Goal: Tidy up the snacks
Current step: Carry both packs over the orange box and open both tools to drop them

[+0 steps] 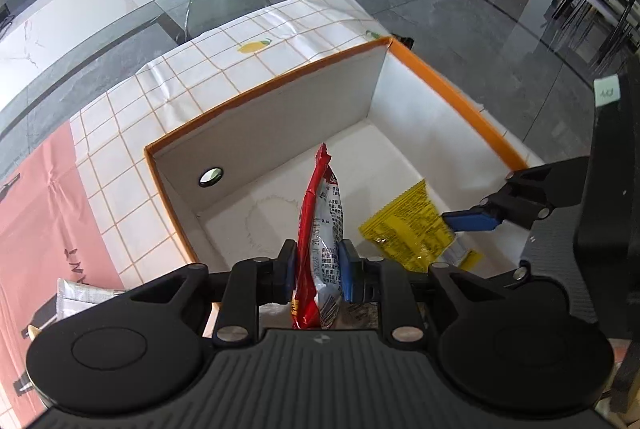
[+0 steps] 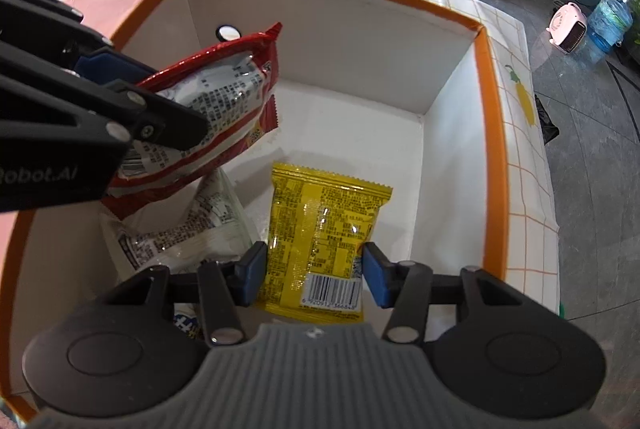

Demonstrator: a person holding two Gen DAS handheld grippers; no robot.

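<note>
Left gripper (image 1: pixel 317 271) is clamped on a red snack packet (image 1: pixel 320 229), its blue pads pressing the packet's lower half while the crimped top edge points away from the claw, out over the orange-rimmed box (image 1: pixel 276 83). From the right wrist view that same packet hangs above the box floor, up and to the left of the right gripper (image 2: pixel 314 275). That claw stands wide, gripping nothing, and the yellow snack packet (image 2: pixel 320 237) lies flat on the box floor between and just ahead of its fingers. To that claw's left, under the red packet, lies a white packet (image 2: pixel 188 229).

These packets look light, soft and air-filled, with glossy film that may slip and contents that could crush under a hard squeeze. A hold across the body, as the left claw has, seems sound; the flat crimped seam at either end would be firmer and kinder to what is inside.

Counted: one red packet held, one yellow and one white in the box, and one silvery packet (image 1: pixel 86 295) on the table left of the left claw. One box, two grippers.
</note>
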